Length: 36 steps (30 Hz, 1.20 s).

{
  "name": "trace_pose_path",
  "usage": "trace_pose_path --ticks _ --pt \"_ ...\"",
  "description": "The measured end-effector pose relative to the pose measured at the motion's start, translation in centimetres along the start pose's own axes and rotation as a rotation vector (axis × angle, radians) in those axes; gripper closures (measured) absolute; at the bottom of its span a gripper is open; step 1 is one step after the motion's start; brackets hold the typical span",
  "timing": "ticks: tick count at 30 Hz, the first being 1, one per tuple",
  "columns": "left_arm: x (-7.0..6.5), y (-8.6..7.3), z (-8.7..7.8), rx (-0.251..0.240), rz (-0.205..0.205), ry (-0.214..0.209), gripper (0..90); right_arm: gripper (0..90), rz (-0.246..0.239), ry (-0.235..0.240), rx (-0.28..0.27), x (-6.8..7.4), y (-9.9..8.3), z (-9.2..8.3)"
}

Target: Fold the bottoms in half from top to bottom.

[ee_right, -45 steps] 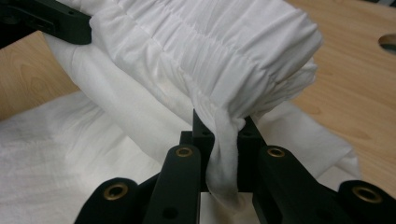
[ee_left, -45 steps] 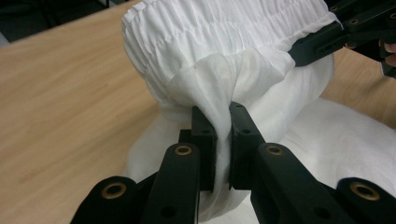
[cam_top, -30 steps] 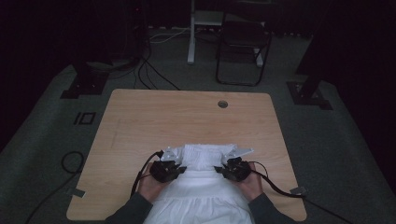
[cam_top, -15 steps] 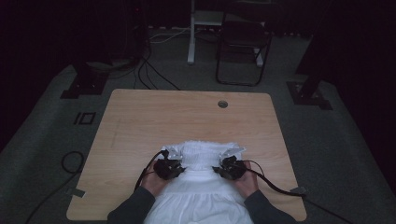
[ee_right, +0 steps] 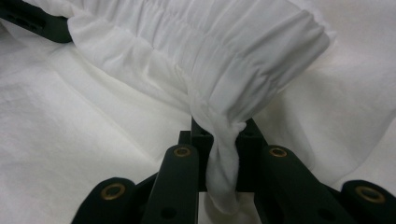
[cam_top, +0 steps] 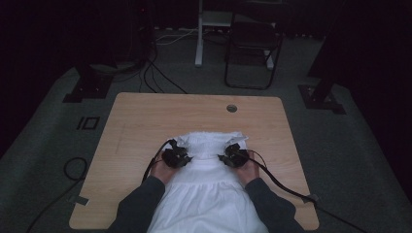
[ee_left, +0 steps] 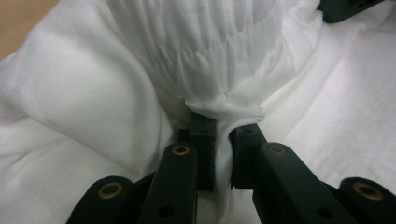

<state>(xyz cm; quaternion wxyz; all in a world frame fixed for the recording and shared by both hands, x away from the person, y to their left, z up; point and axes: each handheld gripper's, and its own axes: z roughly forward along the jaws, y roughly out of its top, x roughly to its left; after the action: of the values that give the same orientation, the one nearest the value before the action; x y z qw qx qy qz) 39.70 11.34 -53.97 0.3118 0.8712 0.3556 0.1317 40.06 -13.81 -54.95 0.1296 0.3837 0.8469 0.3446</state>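
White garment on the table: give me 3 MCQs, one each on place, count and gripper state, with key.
1. Where does the white garment lie?
A. the table's near half, hanging over its near edge
B. far left corner
C. on the floor

2. How many round holes does the table top have?
A. none
B. one
C. three

3. How is the left gripper?
A. wide open
B. shut on a cable
C. shut on cloth

Key: A, the high view shows it there; B, one hole near the far edge; C, cloth is pinched between its jaws.
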Motion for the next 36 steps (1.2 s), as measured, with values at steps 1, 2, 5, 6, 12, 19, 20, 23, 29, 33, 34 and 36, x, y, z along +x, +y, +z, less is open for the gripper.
trace_pose_path --ticks 1,2,5,6,12,19,20,23,29,33,34,36 --pt "0.0 0.0 0.0 0.000 0.000 0.000 82.6 82.1 0.000 0.000 0.000 0.0 0.0 0.0" --pt "0.7 0.6 0.5 -0.005 -0.006 0.009 82.6 82.1 0.010 -0.007 -0.005 -0.6 0.6 0.5" --pt "1.9 1.4 1.2 -0.018 -0.024 0.013 82.6 82.1 0.024 -0.019 -0.006 -1.2 1.3 1.1" --pt "1.9 1.4 1.2 -0.018 -0.024 0.013 82.6 82.1 0.025 -0.028 -0.009 -1.7 1.8 1.4" --pt "3.8 3.8 2.9 -0.008 -0.015 0.070 82.6 82.1 0.046 -0.047 0.000 -3.8 3.8 2.9" --pt "4.9 5.4 4.1 -0.007 -0.054 0.117 82.4 82.1 0.093 -0.070 -0.001 -5.4 5.3 4.0" --pt "5.0 5.6 4.3 -0.008 -0.072 0.123 82.4 82.1 0.117 -0.074 -0.006 -5.8 5.6 4.3" --pt "5.0 5.6 4.3 -0.008 -0.077 0.127 82.6 82.1 0.125 -0.078 -0.008 -5.8 5.7 4.4" --pt "5.4 5.4 2.1 -0.085 -0.145 0.048 84.1 82.7 0.131 -0.022 -0.074 -6.0 5.5 2.6" --pt "4.4 6.0 -0.5 -0.169 -0.121 0.042 84.3 83.0 0.089 -0.020 -0.127 -5.6 6.0 0.3" --pt "3.8 6.2 -1.8 -0.201 -0.102 0.040 84.3 83.0 0.077 -0.020 -0.145 -5.4 6.2 -0.6" --pt "2.4 6.4 -4.4 -0.256 -0.075 0.020 84.3 83.0 0.037 -0.018 -0.191 -4.6 6.4 -3.5"
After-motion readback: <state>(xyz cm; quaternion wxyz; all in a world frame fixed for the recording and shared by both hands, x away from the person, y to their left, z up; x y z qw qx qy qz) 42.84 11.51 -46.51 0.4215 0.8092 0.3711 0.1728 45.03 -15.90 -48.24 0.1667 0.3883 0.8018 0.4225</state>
